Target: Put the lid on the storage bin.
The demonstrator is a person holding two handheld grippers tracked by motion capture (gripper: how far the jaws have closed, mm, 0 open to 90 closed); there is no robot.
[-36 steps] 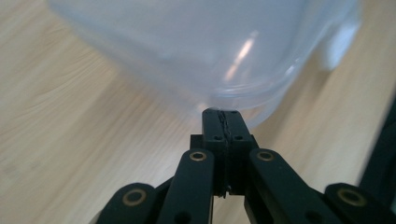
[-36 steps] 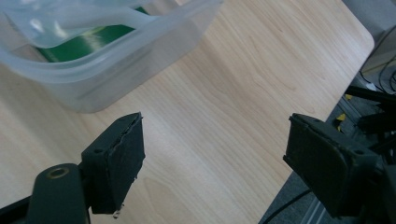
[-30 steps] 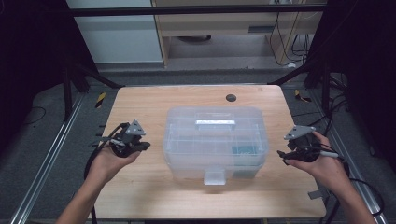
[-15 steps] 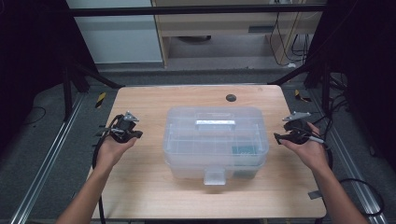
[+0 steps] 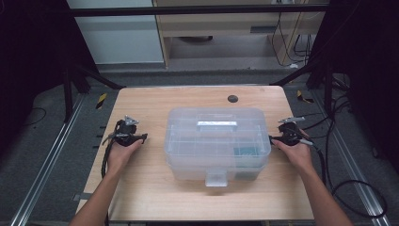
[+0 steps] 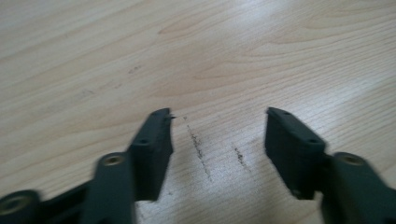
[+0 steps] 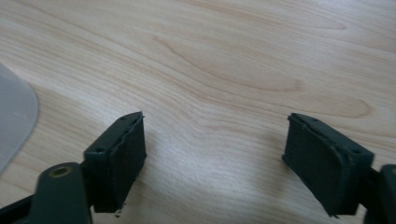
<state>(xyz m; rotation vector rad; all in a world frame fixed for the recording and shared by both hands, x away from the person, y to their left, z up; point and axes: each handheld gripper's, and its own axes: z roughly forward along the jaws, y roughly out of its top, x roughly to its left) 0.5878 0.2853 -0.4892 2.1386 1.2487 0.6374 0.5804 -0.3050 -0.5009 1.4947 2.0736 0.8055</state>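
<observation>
A clear plastic organizer box point(image 5: 216, 143) with a lid handle and a front latch sits shut in the middle of the wooden table point(image 5: 150, 188). My left gripper point(image 5: 141, 137) rests on the table to the box's left, a short gap from its side. In the left gripper view its jaws stand apart over bare wood, so the left gripper point(image 6: 217, 126) is open and empty. My right gripper point(image 5: 273, 139) lies close against the box's right side. In the right gripper view the right gripper point(image 7: 215, 133) is wide open over wood, with a corner of the box point(image 7: 14, 116) at the left edge.
A round dark grommet point(image 5: 232, 99) sits near the table's far edge. Cables point(image 5: 348, 188) trail off the right side. Metal frame rails point(image 5: 42, 169) run along both sides of the table, and a cabinet stands behind it.
Both hands have moved forward and inward along the box's sides. The right gripper has come close to the box's right wall. The box has not moved.
</observation>
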